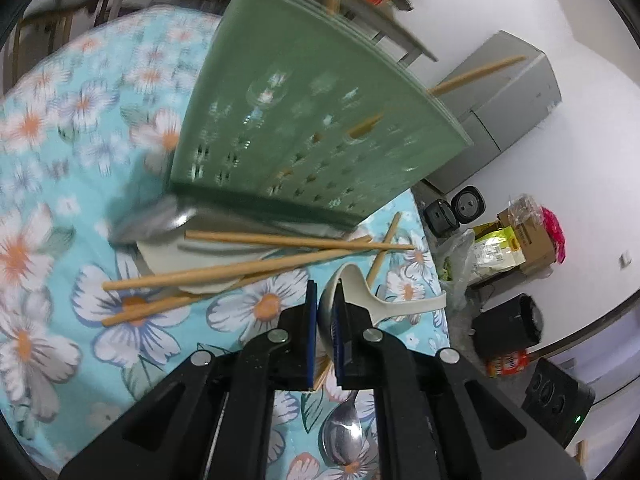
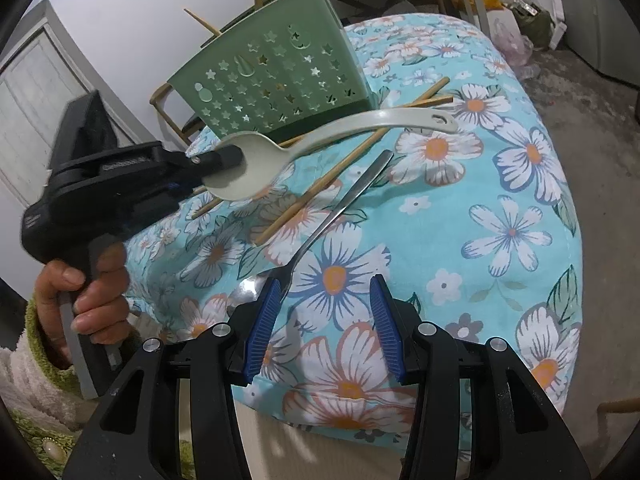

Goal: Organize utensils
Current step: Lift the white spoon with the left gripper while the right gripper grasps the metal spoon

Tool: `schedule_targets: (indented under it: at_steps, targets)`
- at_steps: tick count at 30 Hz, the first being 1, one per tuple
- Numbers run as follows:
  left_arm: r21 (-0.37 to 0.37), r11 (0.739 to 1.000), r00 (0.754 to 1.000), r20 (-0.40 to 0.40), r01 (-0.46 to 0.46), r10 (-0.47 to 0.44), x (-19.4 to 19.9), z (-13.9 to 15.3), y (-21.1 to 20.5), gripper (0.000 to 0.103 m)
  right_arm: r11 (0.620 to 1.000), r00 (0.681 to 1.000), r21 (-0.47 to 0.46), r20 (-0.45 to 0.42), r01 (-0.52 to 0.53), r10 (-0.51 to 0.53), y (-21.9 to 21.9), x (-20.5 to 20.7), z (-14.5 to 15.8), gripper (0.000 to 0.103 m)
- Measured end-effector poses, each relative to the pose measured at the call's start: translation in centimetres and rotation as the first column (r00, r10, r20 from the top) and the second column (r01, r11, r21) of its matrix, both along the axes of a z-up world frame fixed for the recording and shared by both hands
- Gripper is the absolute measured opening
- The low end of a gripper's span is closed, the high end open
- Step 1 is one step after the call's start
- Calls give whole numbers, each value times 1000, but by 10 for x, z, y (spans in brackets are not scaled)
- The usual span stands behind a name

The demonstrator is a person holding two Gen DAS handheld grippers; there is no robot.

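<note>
Through my left wrist camera, my left gripper (image 1: 325, 320) is clamped on the bowl of the cream plastic spoon (image 1: 384, 304), whose handle sticks out to the right; I am pinching a curved, slick surface by its rim, so I judge the spoon could pivot or slip out as I swing it; the green holder (image 1: 304, 120) stands just ahead, blurred, with a few chopsticks already in it, and loose chopsticks (image 1: 248, 268) lie across a pale dish at its base; a long handle swung low could catch them and scatter them off the floral cloth (image 1: 60, 140).

Through my right wrist camera, my right gripper (image 2: 322, 320) is spread wide with nothing between the pads; the steel spoon (image 2: 340, 208) lies on the cloth, its bowl just beside my left pad; closing carelessly could nudge it toward the near table edge; the raised cream spoon hangs in front of the holder, and its handle tip could strike the rim rather than drop inside.
</note>
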State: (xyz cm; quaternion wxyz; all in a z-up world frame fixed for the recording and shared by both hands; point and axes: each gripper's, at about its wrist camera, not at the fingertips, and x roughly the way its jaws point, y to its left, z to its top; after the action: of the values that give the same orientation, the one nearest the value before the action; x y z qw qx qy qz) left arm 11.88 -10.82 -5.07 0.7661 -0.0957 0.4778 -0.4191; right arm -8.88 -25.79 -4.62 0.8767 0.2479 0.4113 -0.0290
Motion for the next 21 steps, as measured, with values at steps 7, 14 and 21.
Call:
schedule_targets:
  at_steps: [7,14,21]
  targets:
    - [19,1000,983,185,-19,15,-16,30,24,6,989,999,-143,8,-46,47,15,-2,11,45]
    - [28,998,966,251,-64,55,-22,41,51,6,930,990,-338,-34,-143,140,36,2,9,45]
    - [20,994,961,258,-108,99,-21,45,73,6,786,953,-548,-76,-285,293,73,0,5,45]
